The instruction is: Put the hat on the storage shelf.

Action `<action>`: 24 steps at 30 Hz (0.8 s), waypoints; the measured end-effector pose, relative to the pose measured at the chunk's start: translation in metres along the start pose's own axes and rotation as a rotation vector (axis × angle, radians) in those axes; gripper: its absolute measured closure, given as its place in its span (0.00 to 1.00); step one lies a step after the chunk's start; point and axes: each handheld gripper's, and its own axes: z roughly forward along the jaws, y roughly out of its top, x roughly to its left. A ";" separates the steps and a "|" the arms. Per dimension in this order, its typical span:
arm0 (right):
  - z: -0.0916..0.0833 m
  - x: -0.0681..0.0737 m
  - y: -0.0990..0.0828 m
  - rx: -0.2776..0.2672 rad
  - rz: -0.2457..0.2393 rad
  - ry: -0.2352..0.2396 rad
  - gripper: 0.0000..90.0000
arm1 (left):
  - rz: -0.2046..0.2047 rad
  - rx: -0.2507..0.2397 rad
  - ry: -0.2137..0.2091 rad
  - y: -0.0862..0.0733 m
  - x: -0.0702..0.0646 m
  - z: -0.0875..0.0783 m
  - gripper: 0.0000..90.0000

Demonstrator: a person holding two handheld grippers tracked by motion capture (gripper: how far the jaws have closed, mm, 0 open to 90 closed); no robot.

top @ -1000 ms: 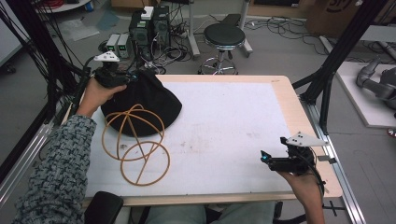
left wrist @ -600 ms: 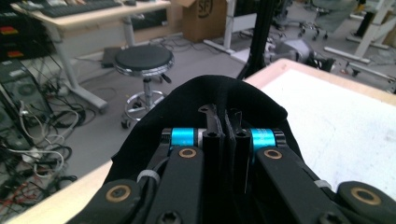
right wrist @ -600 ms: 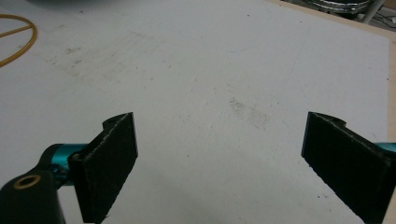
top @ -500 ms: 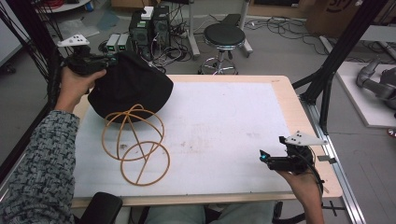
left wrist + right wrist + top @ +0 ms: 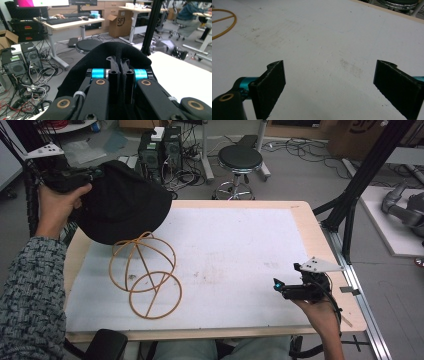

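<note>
We have the black cap (image 5: 122, 202) lifted clear, up and left of the wire stand (image 5: 145, 272), pinched tight in our left claw (image 5: 92, 172); right claw (image 5: 280, 286) gapes idle near the tabletop (image 5: 240, 250) edge, probably setting down remains.

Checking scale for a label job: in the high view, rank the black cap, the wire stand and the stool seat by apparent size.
1. Black cap, though it is lifted nearer the camera.
2. Wire stand, close behind, so unsure.
3. Stool seat, farther off.
</note>
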 end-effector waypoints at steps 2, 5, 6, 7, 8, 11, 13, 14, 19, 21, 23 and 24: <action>0.002 0.000 0.002 0.000 -0.006 0.006 0.11 | -0.002 -0.010 0.001 0.002 0.001 -0.007 0.97; 0.006 0.001 0.004 -0.003 -0.008 0.015 0.11 | -0.015 -0.025 0.010 0.006 0.002 -0.019 0.97; 0.006 0.001 0.004 -0.003 -0.008 0.015 0.11 | -0.015 -0.025 0.010 0.006 0.002 -0.019 0.97; 0.007 0.002 0.006 0.000 -0.009 0.020 0.11 | -0.011 -0.027 0.015 0.009 0.002 -0.025 0.97; 0.007 0.002 0.006 0.000 -0.009 0.020 0.11 | -0.011 -0.027 0.015 0.009 0.002 -0.025 0.97; 0.011 0.002 0.008 -0.003 -0.023 0.028 0.11 | -0.011 -0.040 0.016 0.016 0.001 -0.036 0.97; 0.012 0.003 0.010 0.000 -0.019 0.030 0.11 | -0.015 -0.049 0.012 0.020 0.000 -0.042 0.97; 0.012 0.003 0.010 0.000 -0.019 0.030 0.11 | -0.015 -0.049 0.012 0.020 0.000 -0.042 0.97; 0.016 0.004 0.013 -0.002 -0.030 0.040 0.11 | -0.013 -0.063 0.010 0.030 -0.003 -0.055 0.97; 0.017 0.004 0.014 -0.005 -0.033 0.044 0.11 | -0.015 -0.072 0.006 0.034 -0.005 -0.062 0.97; 0.018 0.004 0.015 -0.004 -0.031 0.048 0.11 | -0.018 -0.077 0.002 0.037 -0.006 -0.066 0.97; 0.018 0.004 0.015 -0.004 -0.031 0.048 0.11 | -0.018 -0.077 0.002 0.037 -0.006 -0.066 0.97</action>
